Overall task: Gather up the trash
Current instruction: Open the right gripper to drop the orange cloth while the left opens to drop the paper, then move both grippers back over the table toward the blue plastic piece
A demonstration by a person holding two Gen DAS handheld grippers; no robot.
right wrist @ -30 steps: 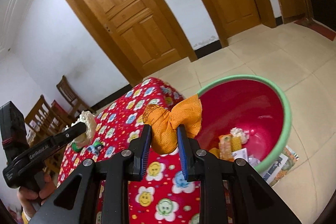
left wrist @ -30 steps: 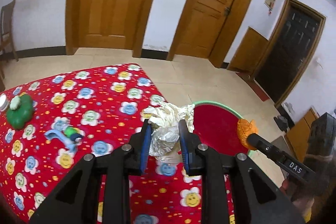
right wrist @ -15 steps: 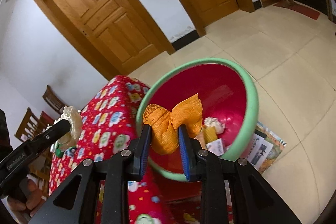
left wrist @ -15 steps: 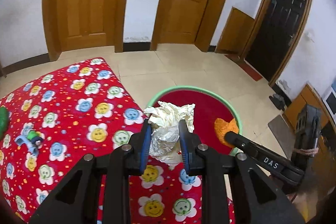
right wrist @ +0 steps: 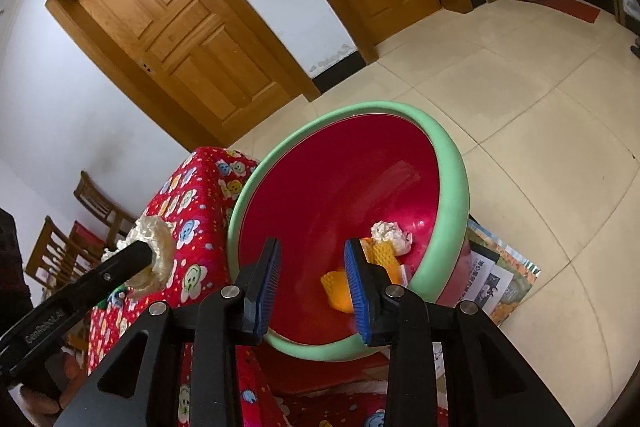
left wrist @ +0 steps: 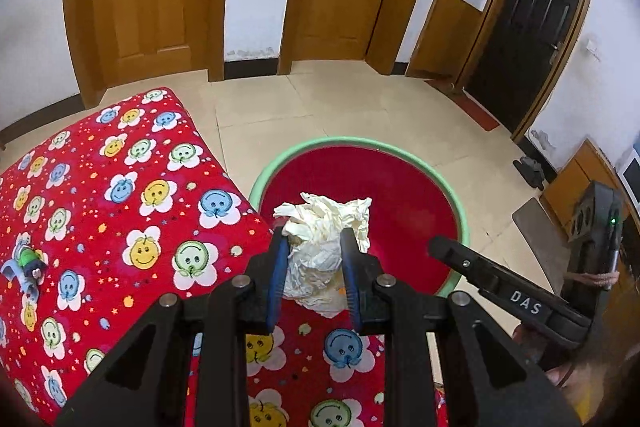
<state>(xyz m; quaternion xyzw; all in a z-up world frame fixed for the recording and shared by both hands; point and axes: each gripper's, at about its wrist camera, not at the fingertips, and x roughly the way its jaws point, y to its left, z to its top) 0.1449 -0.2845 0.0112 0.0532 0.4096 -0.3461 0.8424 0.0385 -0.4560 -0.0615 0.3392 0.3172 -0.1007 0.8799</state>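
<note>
- While I'm holding both tongs over the bin, the left tongs (left wrist: pixel 314 269) are pinching a crumpled white paper wad (left wrist: pixel 325 227) between the blue pads (left wrist: pixel 277 273).
- The wad is hanging above the near rim of the green-rimmed red bin (left wrist: pixel 454 203), right at the edge of the table with the red smiley-flower cloth (left wrist: pixel 120 211).
- The right tongs (right wrist: pixel 312 279) are standing spread, having just been opening; nothing is sitting between the pads.
- The orange wrapper (right wrist: pixel 340 287) is lying inside the bin (right wrist: pixel 452 179), below and past the right pad, free of the tongs.
- Other trash is sitting in the bin bottom: a white paper ball (right wrist: pixel 390 235) and a yellowish piece just beside it.
- From the right wrist view I'm seeing the left tongs at lower left with the white wad (right wrist: pixel 154 255) at their tip, over the table (right wrist: pixel 192 195).
- From the left wrist view the right tongs (left wrist: pixel 444 251) are reaching in from the right over the bin rim.
- A small green and blue toy (left wrist: pixel 26 263) is lying on the table at far left, well apart from the bin.
- Printed papers (right wrist: pixel 496 275) are lying on the tiled floor (right wrist: pixel 540 115), touching the bin base.
</note>
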